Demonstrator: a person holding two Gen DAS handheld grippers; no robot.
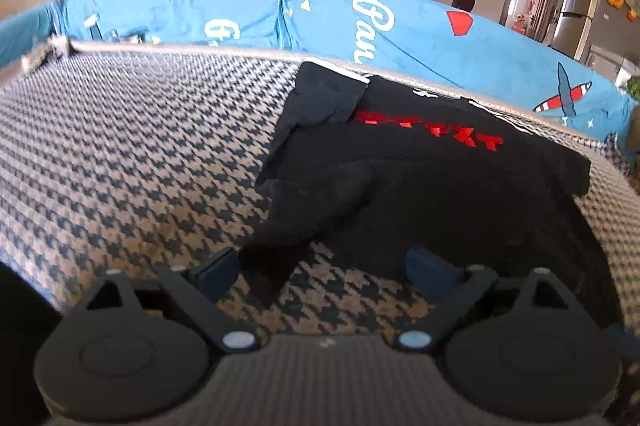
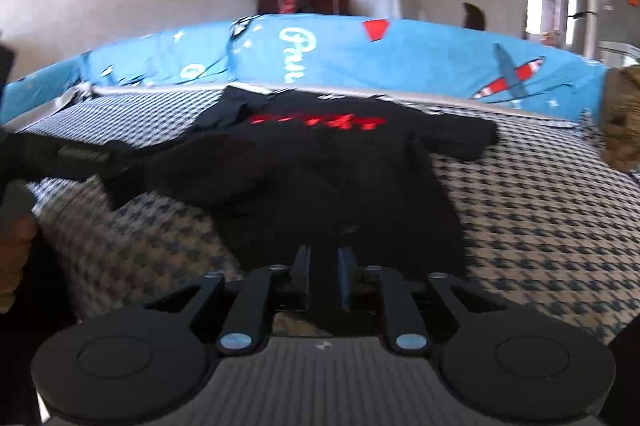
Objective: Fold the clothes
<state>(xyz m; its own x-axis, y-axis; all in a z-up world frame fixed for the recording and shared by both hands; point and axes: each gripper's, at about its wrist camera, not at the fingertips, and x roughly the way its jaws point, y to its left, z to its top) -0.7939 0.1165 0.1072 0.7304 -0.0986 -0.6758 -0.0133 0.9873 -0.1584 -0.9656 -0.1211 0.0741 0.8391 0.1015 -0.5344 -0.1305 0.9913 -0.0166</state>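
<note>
I see a houndstooth cover [image 1: 132,146] backed by a blue printed sheet [image 1: 400,38], with the black T-shirt [image 1: 440,178] spread across it, red lettering up. My left gripper [image 1: 324,266] hangs released over the shirt's near edge; my right gripper [image 2: 323,258] is clenched, apparently on the hem, though blur hides contact.

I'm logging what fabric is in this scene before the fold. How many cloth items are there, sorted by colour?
Black: 1, the black T-shirt with red print, lying on the houndstooth cover.
Blue: 1, the blue printed sheet behind it.
Houndstooth (dark and beige): 1, the houndstooth cover.
Total: 3.
</note>
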